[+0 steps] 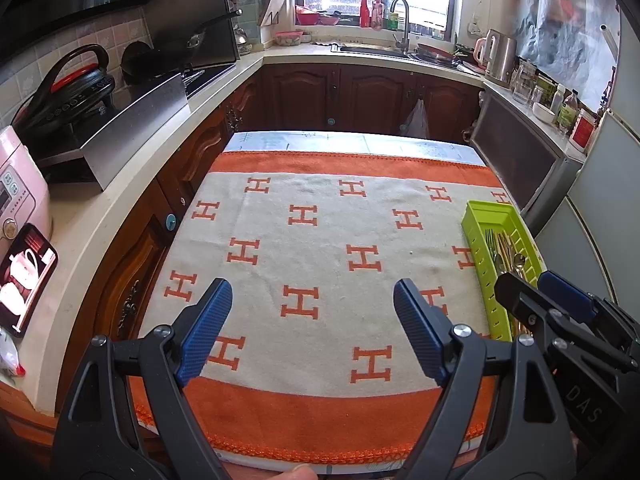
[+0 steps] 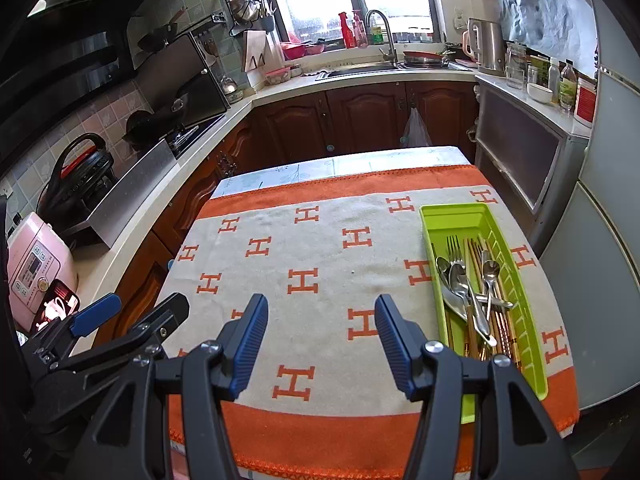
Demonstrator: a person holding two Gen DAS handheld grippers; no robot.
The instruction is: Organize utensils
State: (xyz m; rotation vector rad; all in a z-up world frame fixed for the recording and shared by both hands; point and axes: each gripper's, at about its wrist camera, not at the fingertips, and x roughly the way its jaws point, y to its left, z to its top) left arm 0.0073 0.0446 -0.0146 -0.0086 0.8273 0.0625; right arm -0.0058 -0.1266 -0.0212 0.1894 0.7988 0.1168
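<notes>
The table is covered by a cloth [image 2: 320, 264] with an orange border and orange H marks, and most of its surface is free in the middle and on the left. A lime green utensil tray [image 2: 452, 216] lies along the right edge of the cloth, with its long side close to that edge; its far end is bare, and the forks [image 2: 454, 246], spoons [image 2: 460, 280] and golden chopsticks [image 2: 476, 256] are piled in the near half. Wooden cabinets stand close along the left side of the table, and a grey cabinet is just beside its right side. The left gripper [image 1: 312, 312] hovers above the near middle of the cloth, tilted down, with its blue fingers [image 1: 208, 320] spread wide and nothing between them. The right gripper [image 2: 320, 336] hovers also over the near part of the cloth, just left of the tray, tilted down, its fingers apart and pinching nothing. The right wrist view shows the whole content of the tray; in the left wrist view the right gripper hides the tray's near half. Only the left wrist view shows a fingertip [image 1: 298, 472] of the person at the bottom edge.
</notes>
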